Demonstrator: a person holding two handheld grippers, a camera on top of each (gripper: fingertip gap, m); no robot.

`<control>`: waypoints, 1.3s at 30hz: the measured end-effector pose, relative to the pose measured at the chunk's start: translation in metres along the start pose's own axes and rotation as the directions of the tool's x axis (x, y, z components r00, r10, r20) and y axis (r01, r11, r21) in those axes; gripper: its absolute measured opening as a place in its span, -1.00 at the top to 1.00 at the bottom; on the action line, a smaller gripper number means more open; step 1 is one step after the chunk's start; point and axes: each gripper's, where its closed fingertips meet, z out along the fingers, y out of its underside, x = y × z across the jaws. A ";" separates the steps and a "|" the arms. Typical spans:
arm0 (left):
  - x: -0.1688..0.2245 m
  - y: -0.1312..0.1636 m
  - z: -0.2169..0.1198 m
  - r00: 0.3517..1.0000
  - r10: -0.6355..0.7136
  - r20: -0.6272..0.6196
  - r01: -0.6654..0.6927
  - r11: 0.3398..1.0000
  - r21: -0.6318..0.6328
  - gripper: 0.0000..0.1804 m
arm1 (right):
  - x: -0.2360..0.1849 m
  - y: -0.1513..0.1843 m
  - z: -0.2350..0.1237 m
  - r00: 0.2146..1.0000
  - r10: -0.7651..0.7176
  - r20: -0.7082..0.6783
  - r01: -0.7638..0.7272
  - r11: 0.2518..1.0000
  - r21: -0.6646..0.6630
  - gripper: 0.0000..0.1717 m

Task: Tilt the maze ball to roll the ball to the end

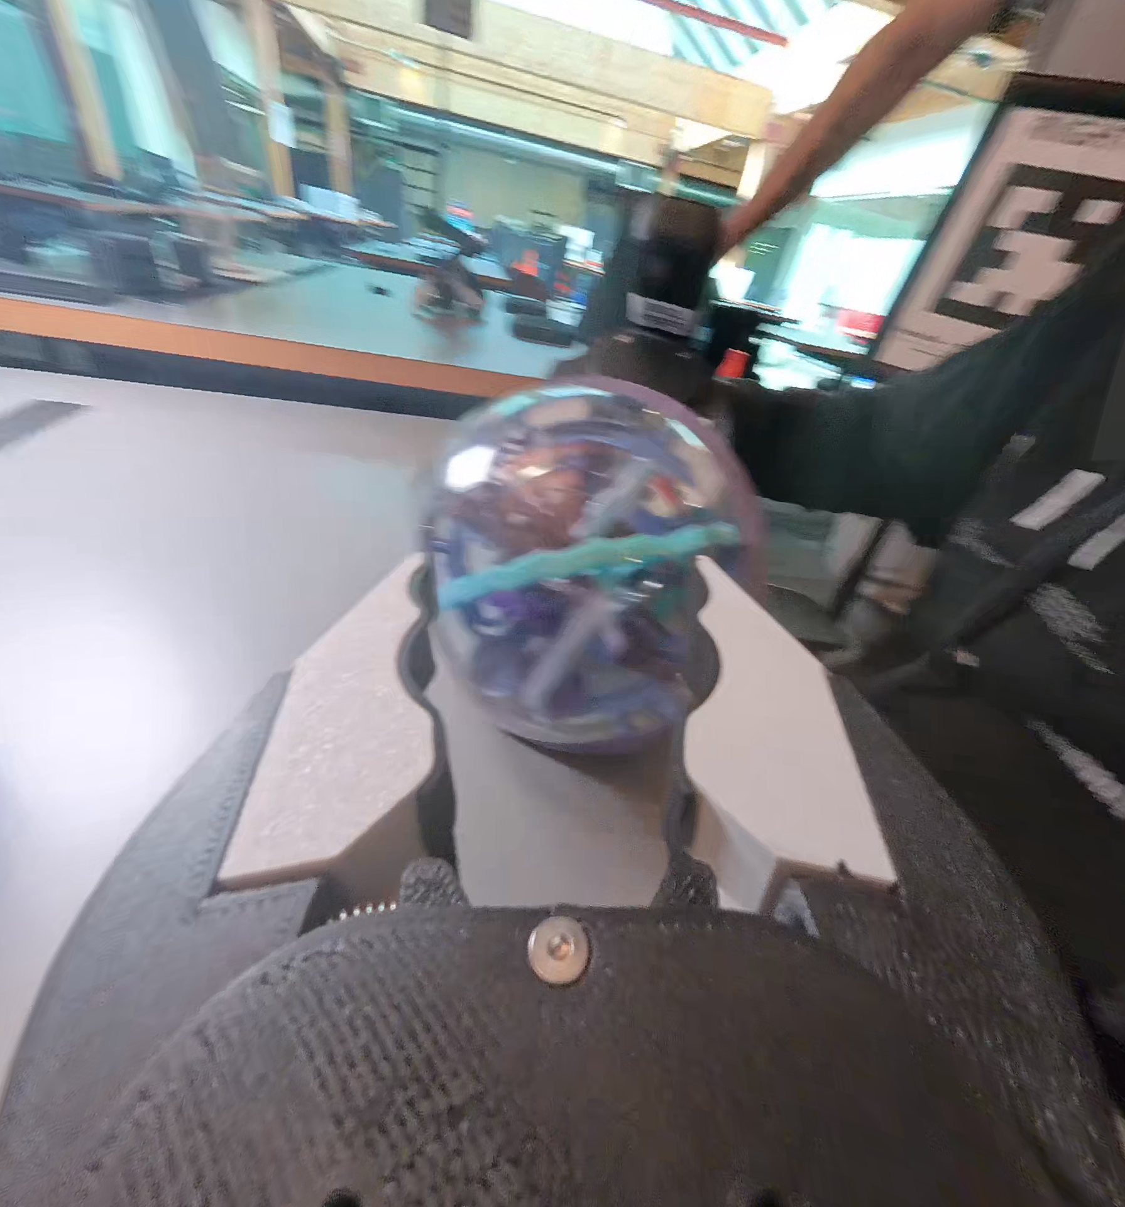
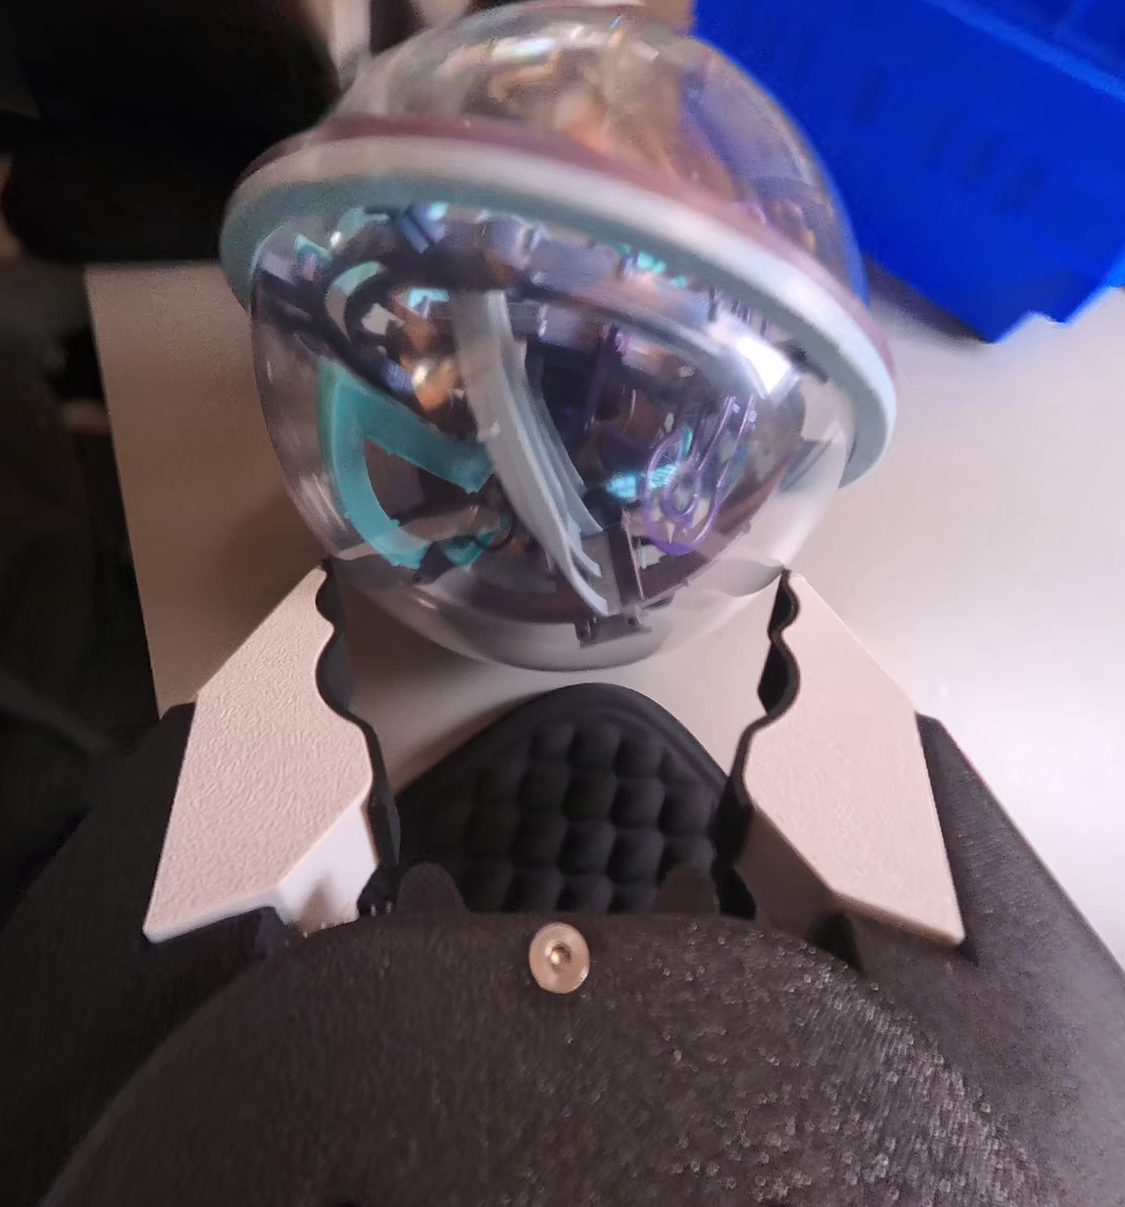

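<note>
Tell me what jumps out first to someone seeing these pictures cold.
The clear plastic maze ball, packed with teal, grey and purple tracks and ringed by a pale band, fills the right wrist view, sitting between the right gripper fingers. In the left wrist view the same ball sits between the left gripper fingers, blurred. Behind it, a bright blue plastic bin stands on the white table.

One clear maze ball (image 2: 547, 392) with teal, grey and purple tracks inside. Two grippers: the left gripper (image 1: 563, 588) and the right gripper (image 2: 553, 588). One blue bin (image 2: 971, 163). One white tabletop (image 2: 971, 522).
</note>
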 end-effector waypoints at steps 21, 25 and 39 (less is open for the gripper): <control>-0.014 0.035 -0.002 0.994 0.014 0.109 -0.003 0.995 -0.097 -0.48 | 0.027 -0.043 0.017 0.972 0.069 0.227 -0.082 0.995 0.051 -0.29; -0.021 0.031 -0.011 0.971 -0.008 0.241 0.022 0.998 -0.054 -0.47 | 0.037 -0.035 0.015 0.977 0.211 0.022 -0.212 0.974 0.084 -0.20; 0.006 0.039 -0.012 0.906 0.047 0.421 0.002 0.993 -0.114 -0.50 | 0.004 -0.065 0.021 0.969 0.226 0.099 -0.240 0.955 0.172 -0.42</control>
